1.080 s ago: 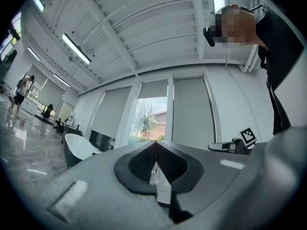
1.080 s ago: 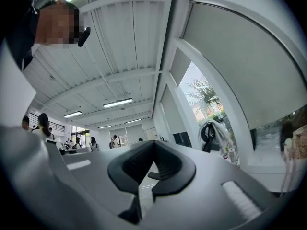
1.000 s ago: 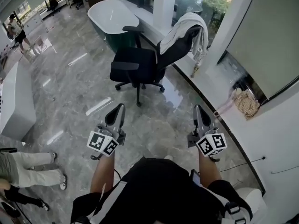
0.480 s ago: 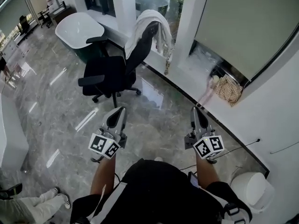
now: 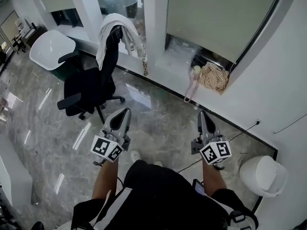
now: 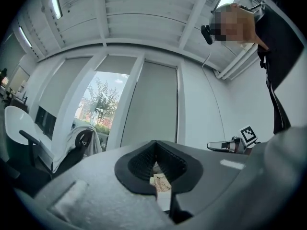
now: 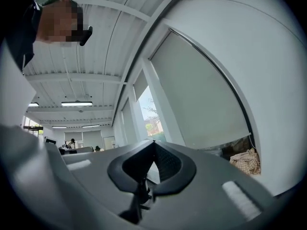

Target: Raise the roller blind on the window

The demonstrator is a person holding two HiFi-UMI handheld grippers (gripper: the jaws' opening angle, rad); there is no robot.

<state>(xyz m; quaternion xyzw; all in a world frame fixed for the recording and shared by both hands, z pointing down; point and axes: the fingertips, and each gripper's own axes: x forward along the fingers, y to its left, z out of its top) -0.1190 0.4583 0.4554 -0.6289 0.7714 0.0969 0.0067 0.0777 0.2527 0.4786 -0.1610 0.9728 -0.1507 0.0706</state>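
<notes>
Both left gripper (image 5: 124, 111) and right gripper (image 5: 202, 114) have jaws together; only head view shows the bin (image 5: 263, 175).

Top of blind (image 5: 216, 18) cut off by head view's upper edge. Left of blind, chair (image 5: 84, 87) backrest mostly hidden under towel (image 5: 112, 25). Below blind, bag (image 5: 213, 78) contents too small to tell.

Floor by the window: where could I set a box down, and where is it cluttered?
Free: the marble floor between the office chair and the white wall ahead. Crowded: the right corner, with a white bin and a cable across the floor.
</notes>
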